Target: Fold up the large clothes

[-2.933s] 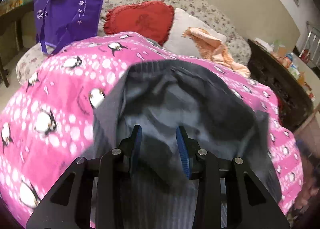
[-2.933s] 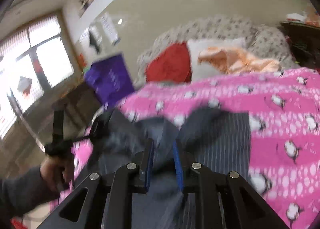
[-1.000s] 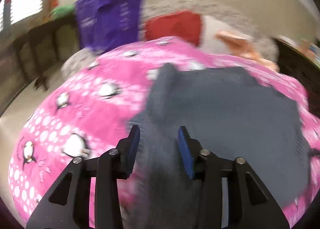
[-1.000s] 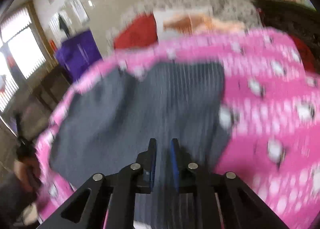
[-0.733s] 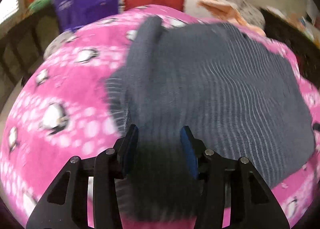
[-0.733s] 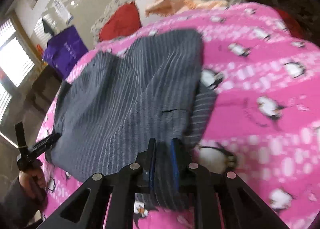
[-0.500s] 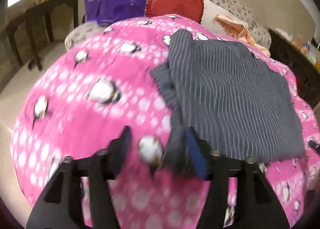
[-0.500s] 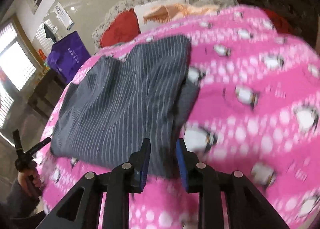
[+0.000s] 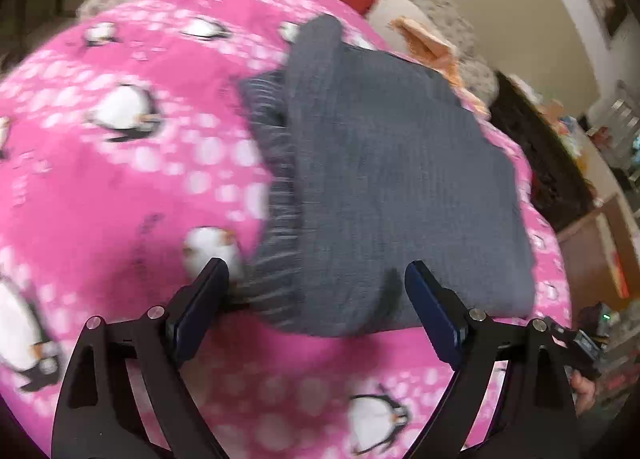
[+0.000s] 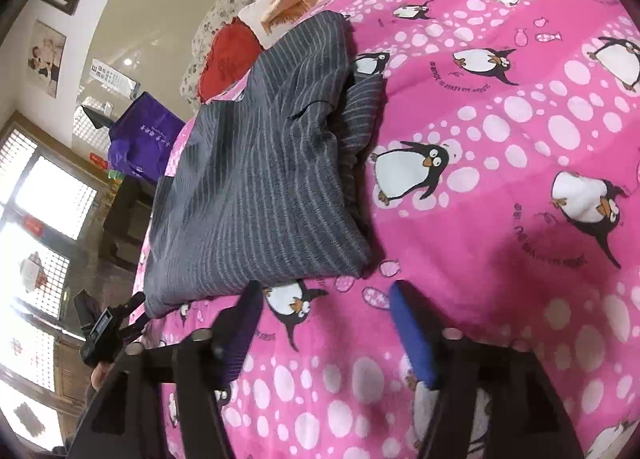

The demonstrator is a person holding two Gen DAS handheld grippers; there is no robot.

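Striped grey garment (image 10: pixel 256 179): folded on pink blanket (image 10: pixel 500 139); soft, limp, likely light. Grasp at near corners. Left hand-held gripper (image 9: pixel 316 299) and right hand-held gripper (image 10: pixel 324 311): jaws just opened, apart, empty.

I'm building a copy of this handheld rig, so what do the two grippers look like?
Both look alike. The left gripper has a black angular frame with triangular cut-outs, silver screw heads at the pivots and two flat fingers faced with dark blue pads. The right gripper has the same black frame, silver screws and blue pads. No cables or markings show.
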